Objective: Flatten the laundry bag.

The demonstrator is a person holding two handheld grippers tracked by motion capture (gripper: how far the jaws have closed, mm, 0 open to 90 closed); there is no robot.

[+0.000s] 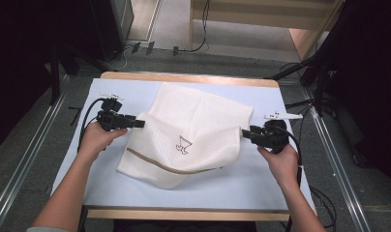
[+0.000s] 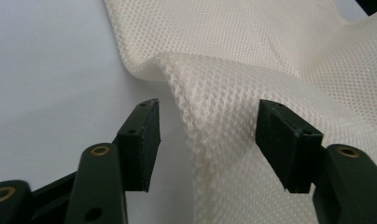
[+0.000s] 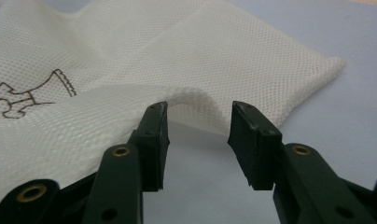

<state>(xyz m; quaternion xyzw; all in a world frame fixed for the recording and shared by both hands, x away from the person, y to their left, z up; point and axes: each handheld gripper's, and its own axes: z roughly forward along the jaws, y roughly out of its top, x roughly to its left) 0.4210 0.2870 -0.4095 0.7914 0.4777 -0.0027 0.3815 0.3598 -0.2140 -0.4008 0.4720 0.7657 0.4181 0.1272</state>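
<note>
A white mesh bag (image 1: 191,137) lies folded in the middle of the high view, on the pale blue sheet (image 1: 261,181) that covers the counter (image 1: 188,77). Its near flap is doubled over the far part, with a tan zipper line (image 1: 159,165) running across the lower edge and a small dark embroidered dog figure (image 1: 183,144) near the centre of the frame.

The left claw (image 1: 141,123) sits at the left centre of the high view, held in the person's left hand (image 1: 99,137), its tips just at the bag's left edge. In the left gripper view the left claw (image 2: 207,135) stands open, and a raised fold of the mesh bag (image 2: 252,56) lies between the jaws without either pad pressing on it.

The right claw (image 1: 244,133) is at the right centre of the high view, in the right hand (image 1: 280,162), its tips at the bag's right edge. In the right gripper view the right claw (image 3: 198,137) is also open, its jaws apart, with the curled edge of the mesh bag (image 3: 186,60) just beyond the tips and the blue sheet (image 3: 312,93) showing between them. The dog figure (image 3: 30,93) appears at the left of that frame.
</note>
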